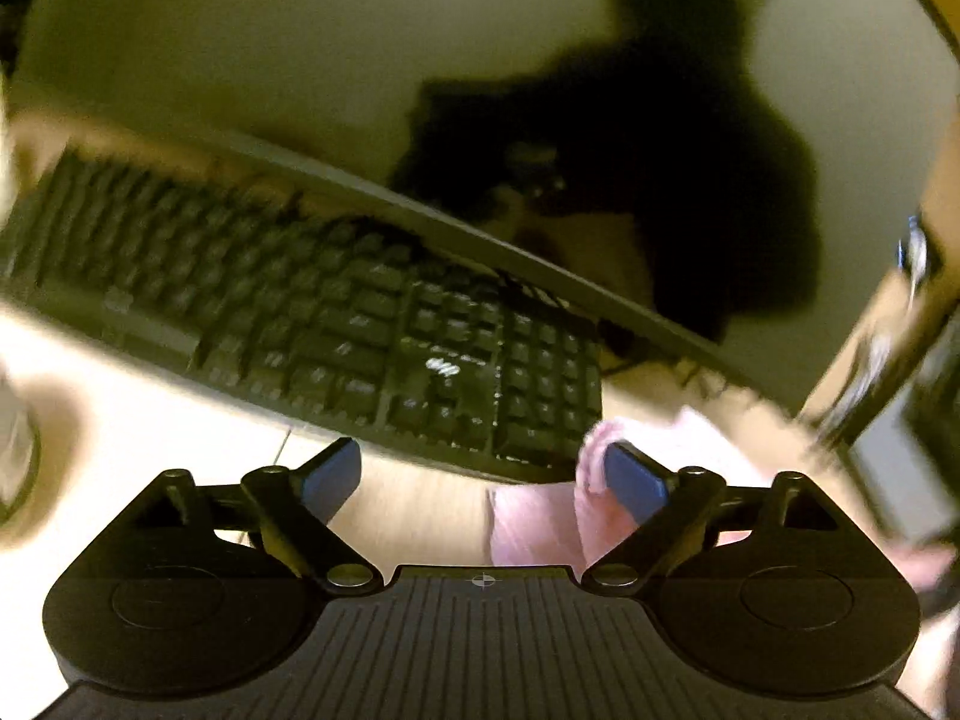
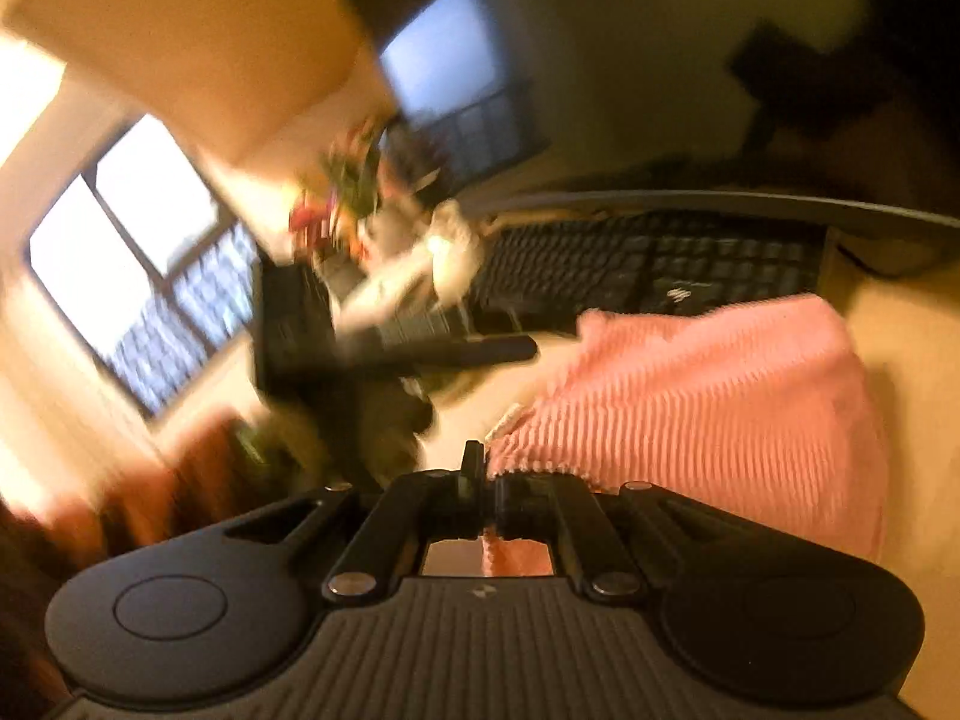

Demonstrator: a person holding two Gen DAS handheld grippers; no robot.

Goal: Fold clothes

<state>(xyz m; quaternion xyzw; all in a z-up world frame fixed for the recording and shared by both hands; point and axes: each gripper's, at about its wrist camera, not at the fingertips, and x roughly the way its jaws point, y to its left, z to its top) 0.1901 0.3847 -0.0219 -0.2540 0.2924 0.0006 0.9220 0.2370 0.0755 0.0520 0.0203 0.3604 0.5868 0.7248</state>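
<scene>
A pink ribbed cloth [image 2: 708,396] lies on the pale wooden desk [image 2: 900,348], just in front of the keyboard. My right gripper [image 2: 483,474] is shut, and the cloth's near left edge runs in between its fingers; pink fabric also shows below them. In the left wrist view the same pink cloth [image 1: 534,522] lies low and to the right. My left gripper [image 1: 483,474] is open wide above it. A raised fold of the cloth stands against the inner side of the right blue pad [image 1: 636,480]. The left blue pad [image 1: 333,468] is over bare desk.
A black keyboard [image 1: 336,324] [image 2: 660,264] lies across the desk behind the cloth, under a monitor's dark lower edge [image 1: 480,240]. In the right wrist view, flowers [image 2: 348,192] and a blurred black object [image 2: 300,336] sit left of the cloth, with a window [image 2: 120,240] beyond.
</scene>
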